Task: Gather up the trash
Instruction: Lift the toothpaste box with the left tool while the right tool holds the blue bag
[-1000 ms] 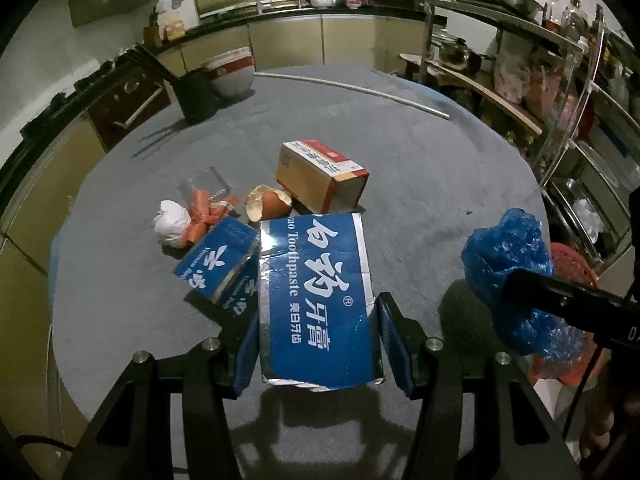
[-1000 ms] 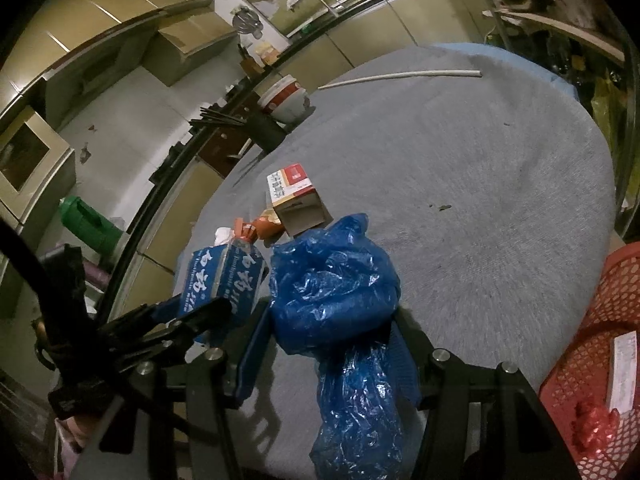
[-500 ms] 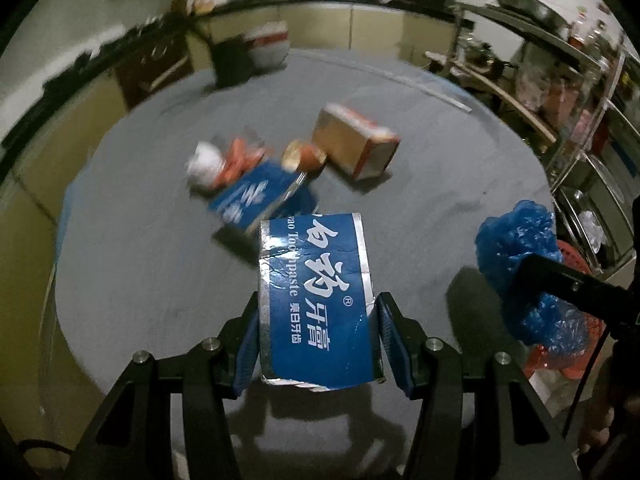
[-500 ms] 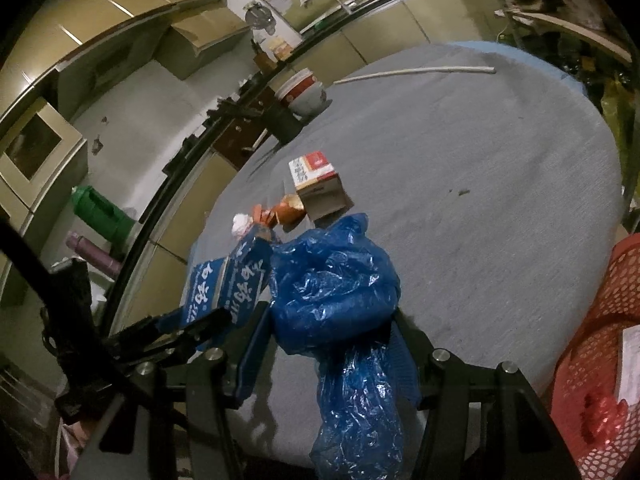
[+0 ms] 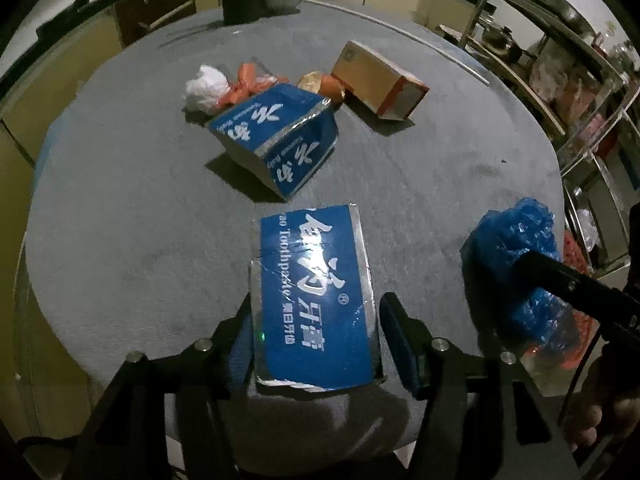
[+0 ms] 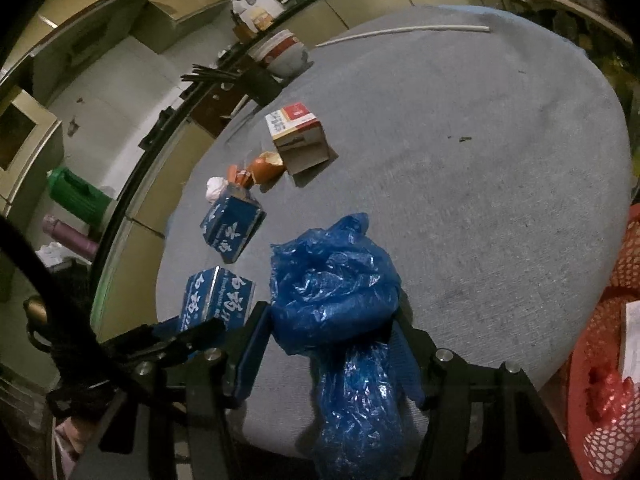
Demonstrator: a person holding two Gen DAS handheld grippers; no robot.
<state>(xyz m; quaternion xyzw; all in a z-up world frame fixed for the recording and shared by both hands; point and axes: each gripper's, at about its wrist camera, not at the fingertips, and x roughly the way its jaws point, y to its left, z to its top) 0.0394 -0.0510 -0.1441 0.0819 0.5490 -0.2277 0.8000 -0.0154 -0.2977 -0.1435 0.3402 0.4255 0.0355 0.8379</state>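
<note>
The left tool (image 5: 318, 336) has a blue toothpaste box (image 5: 314, 300) between its two blue pads. Its jaws have just been opening: the right pad stands a little clear of the box's edge, while the left side is hidden behind the box, so the grip looks loosened rather than firm. The box appears to rest near the front edge of the grey table (image 5: 120, 208), though contact underneath cannot be seen. That suggests it is being set down or let go.

Further back on the table, from left to right, lie a crumpled white tissue (image 5: 206, 90), some orange scraps (image 5: 248, 80), a second blue box (image 5: 280, 140) with its end open, a broken eggshell (image 5: 316, 82) and a tan carton (image 5: 380, 80) on its side. They are clustered in one patch, probably as the trash to be collected, and none of them is touched.

To the right, the right tool (image 6: 328, 344) carries a blue plastic bag (image 6: 332, 288) bunched between its pads. Its jaws have also just been opening, but the crumpled plastic fills the gap and bulges above it, so the bag looks held; it likely serves as the trash bag. Far right, beyond the table's edge, sits a red mesh basket (image 6: 600, 400) with a few items already in it.
</note>
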